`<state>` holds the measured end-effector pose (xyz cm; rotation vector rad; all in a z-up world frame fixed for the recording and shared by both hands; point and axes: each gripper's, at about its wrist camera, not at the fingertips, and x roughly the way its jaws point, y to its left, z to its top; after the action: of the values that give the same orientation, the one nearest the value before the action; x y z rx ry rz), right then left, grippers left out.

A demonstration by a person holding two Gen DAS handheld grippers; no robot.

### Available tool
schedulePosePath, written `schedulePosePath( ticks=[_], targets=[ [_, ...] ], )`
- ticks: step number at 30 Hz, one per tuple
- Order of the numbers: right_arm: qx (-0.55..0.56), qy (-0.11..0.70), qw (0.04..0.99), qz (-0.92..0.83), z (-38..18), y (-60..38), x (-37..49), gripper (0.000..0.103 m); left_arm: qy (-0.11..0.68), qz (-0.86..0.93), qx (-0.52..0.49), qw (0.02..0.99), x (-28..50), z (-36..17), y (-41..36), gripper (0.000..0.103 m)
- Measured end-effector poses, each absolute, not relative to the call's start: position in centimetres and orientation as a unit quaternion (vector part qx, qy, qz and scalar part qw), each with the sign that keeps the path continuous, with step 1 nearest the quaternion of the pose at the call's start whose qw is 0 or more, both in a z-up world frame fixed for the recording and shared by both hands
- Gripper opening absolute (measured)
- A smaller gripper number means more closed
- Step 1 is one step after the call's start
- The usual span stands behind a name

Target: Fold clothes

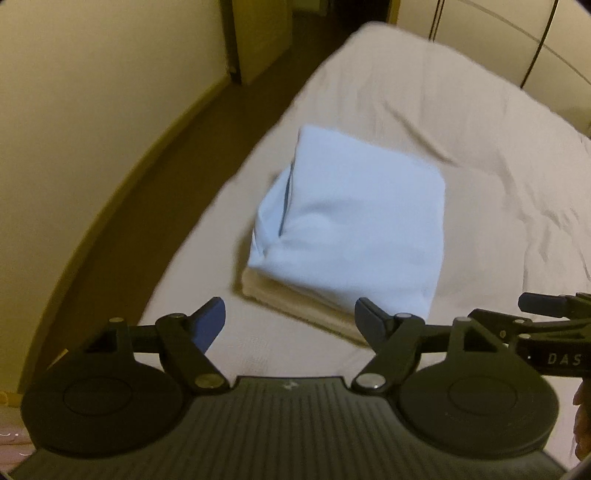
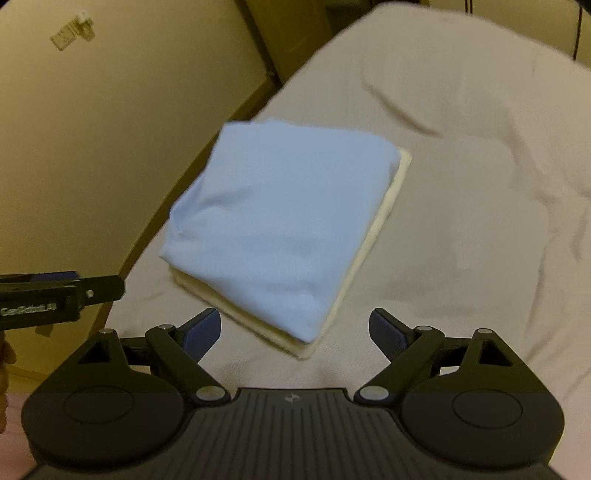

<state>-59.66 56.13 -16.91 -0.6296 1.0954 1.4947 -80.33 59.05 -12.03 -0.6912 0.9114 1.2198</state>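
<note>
A folded light blue garment (image 1: pixel 351 218) (image 2: pixel 280 225) lies on top of a folded cream cloth (image 1: pixel 295 306) (image 2: pixel 373 243), both stacked near the left edge of the bed. My left gripper (image 1: pixel 290 325) hovers above the stack's near edge, open, with nothing between its fingers. My right gripper (image 2: pixel 295 332) is also open and empty, just short of the stack's near corner. Each gripper shows at the side of the other's view: the right one (image 1: pixel 546 325) at the right edge, the left one (image 2: pixel 55 295) at the left edge.
The bed (image 1: pixel 461 129) (image 2: pixel 480 166) is covered with a wrinkled beige sheet. A strip of dark floor (image 1: pixel 155 155) runs between the bed and a cream wall (image 1: pixel 92 92). A doorway (image 1: pixel 266 33) stands beyond the bed's far corner. Cables (image 1: pixel 535 48) hang at the back right.
</note>
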Motion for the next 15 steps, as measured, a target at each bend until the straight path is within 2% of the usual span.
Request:
schedulePosePath(
  ticks=[6,15],
  targets=[
    [-0.273,0.417,0.568,0.655,-13.0,54.0,-58.8,0.090,0.370,0.587,-0.291,0.658,-79.1,-7.7,55.5,0.086],
    [-0.259,0.383,0.547,0.698,-8.9,50.1,-56.1,0.090,0.327,0.632,-0.264,0.651,-76.1,-2.9,49.3,0.095]
  ],
)
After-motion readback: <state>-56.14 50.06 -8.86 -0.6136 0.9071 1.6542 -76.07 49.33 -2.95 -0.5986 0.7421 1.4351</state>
